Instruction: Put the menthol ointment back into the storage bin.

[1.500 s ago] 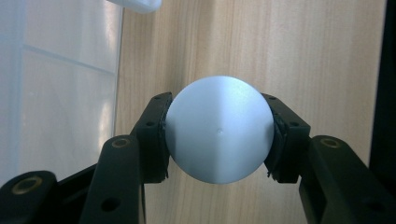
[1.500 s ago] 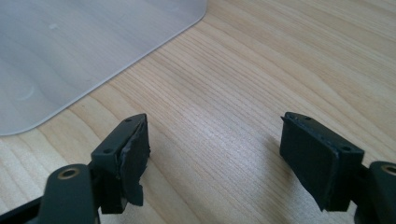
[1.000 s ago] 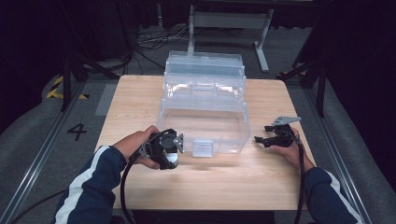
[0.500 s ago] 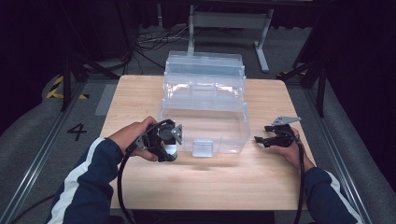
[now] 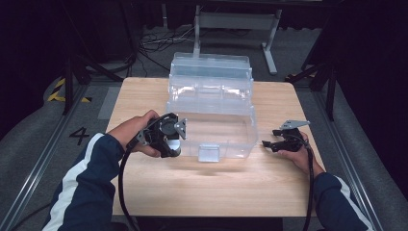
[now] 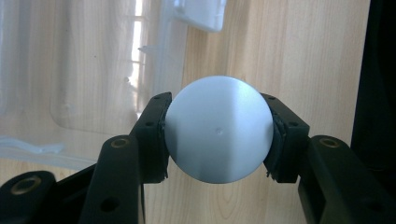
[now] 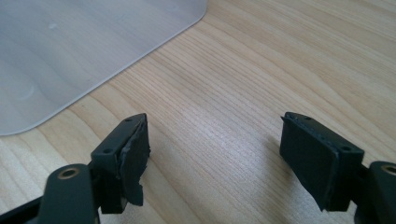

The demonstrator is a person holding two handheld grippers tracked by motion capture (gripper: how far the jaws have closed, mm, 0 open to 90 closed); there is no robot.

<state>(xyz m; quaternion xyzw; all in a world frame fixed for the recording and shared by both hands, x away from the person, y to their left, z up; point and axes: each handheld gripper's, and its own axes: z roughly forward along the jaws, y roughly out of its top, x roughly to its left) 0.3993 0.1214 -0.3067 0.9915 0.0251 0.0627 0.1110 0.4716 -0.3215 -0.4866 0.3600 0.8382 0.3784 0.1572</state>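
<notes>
A white ball (image 6: 218,129) is pinched between the pads of the left gripper (image 6: 218,133), seen head-on in the left gripper view – pads pressed on both its sides, wood grain and the clear box (image 6: 84,70) behind it. Being round, the ball has no long axis and no pointing direction to be told; only a tiny dimple is seen near its middle. In the high view the left gripper (image 5: 174,144) is held in the left hand (image 5: 137,132) at the box's (image 5: 211,103) front left corner, jaws turned down toward the table (image 5: 207,185); the ball itself is hidden there by the gripper body. The box is seen open in the high view, lid raised at the back, with a latch (image 5: 209,153) at the front wall; in the left gripper view just a wall and the white latch (image 6: 198,14) at top are seen. The right gripper (image 5: 272,144) is rested low at the box's right, apart from it. Its jaws are spread wide with nothing between them – made plain in the right gripper view (image 7: 215,154), where bare table (image 7: 261,79) and a rounded corner of the box (image 7: 84,51) are shown.
</notes>
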